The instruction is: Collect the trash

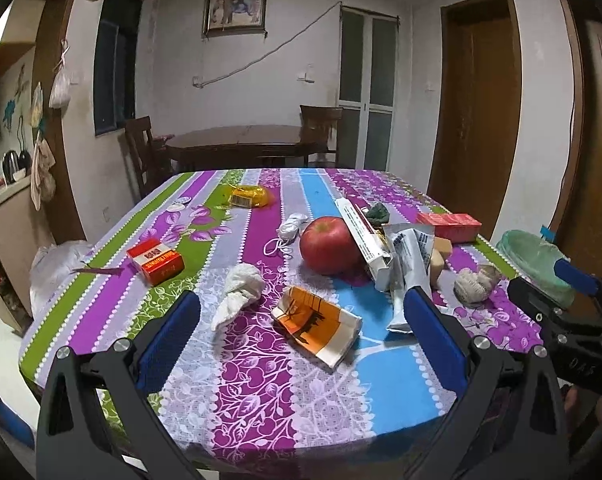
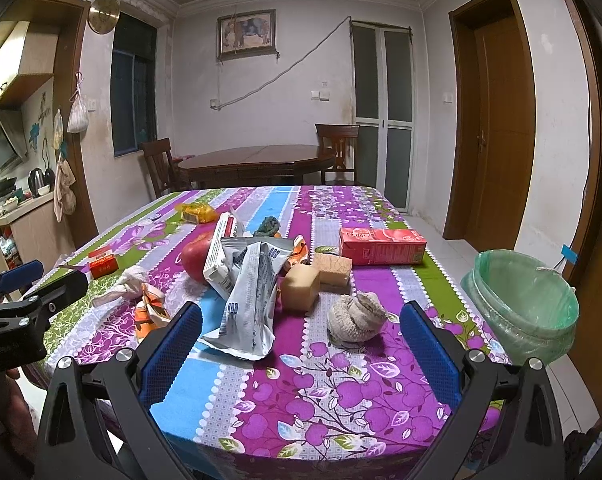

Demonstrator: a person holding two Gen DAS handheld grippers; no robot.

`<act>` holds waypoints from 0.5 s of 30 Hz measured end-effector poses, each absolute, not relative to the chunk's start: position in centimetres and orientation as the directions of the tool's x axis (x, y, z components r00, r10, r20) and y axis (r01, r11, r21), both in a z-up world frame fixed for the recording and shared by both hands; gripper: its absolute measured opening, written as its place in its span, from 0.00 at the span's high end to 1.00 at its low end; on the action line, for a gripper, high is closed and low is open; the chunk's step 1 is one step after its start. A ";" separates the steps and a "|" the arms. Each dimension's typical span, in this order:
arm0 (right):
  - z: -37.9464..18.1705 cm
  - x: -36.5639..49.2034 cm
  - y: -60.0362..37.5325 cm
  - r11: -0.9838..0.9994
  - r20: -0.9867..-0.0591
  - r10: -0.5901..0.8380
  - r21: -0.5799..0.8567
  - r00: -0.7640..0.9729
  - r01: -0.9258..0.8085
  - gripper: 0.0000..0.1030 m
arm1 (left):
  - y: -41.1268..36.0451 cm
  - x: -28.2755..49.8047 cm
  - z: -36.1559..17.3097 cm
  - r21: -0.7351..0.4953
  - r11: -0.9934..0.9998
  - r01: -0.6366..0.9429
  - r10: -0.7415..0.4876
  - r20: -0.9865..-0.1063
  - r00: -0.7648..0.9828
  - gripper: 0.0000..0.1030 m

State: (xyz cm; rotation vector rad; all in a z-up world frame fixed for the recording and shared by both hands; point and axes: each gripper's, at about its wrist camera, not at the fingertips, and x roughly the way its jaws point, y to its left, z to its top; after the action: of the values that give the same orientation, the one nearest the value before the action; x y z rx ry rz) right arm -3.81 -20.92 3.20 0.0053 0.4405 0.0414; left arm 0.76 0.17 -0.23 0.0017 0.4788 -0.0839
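Note:
Trash lies on the striped tablecloth. In the left wrist view my left gripper point(image 1: 301, 308) is open and empty, just short of a crumpled orange paper cup point(image 1: 316, 326) and a white tissue wad point(image 1: 239, 294). In the right wrist view my right gripper point(image 2: 301, 320) is open and empty, with a grey foil wrapper point(image 2: 247, 304) and a crumpled cloth ball point(image 2: 357, 318) ahead between its fingers. A bin lined with a green bag point(image 2: 527, 304) stands off the table's right edge; it also shows in the left wrist view point(image 1: 539, 264).
A red apple point(image 1: 329, 245), a white carton point(image 1: 365, 246), two tan sponge blocks point(image 2: 317, 280), a red box point(image 2: 383, 246), a red cigarette pack point(image 1: 155, 260), a yellow wrapper point(image 1: 248, 197) and white string point(image 1: 289, 232) lie on the table. A wooden table and chairs stand behind.

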 end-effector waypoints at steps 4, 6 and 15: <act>3.1 -3.8 -20.9 0.999 -0.425 0.042 0.014 0.904 -0.040 0.04 | 0.1 0.6 -0.1 -0.001 0.996 0.086 -0.077 -0.457 0.886 0.05; 3.2 -3.8 -20.9 0.999 -0.426 0.042 0.015 0.904 -0.039 0.04 | 0.1 0.6 -0.1 0.004 0.996 0.087 -0.076 -0.458 0.886 0.05; 3.1 -3.8 -20.9 0.999 -0.425 0.041 0.014 0.904 -0.039 0.04 | 0.5 1.2 -0.5 0.000 0.995 0.101 -0.088 -0.487 0.869 0.05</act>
State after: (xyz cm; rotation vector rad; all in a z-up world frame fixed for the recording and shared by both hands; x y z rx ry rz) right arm -3.79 -20.89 3.10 0.0055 0.4390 0.0412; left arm 1.20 0.47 -0.47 0.0260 0.5083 -0.0987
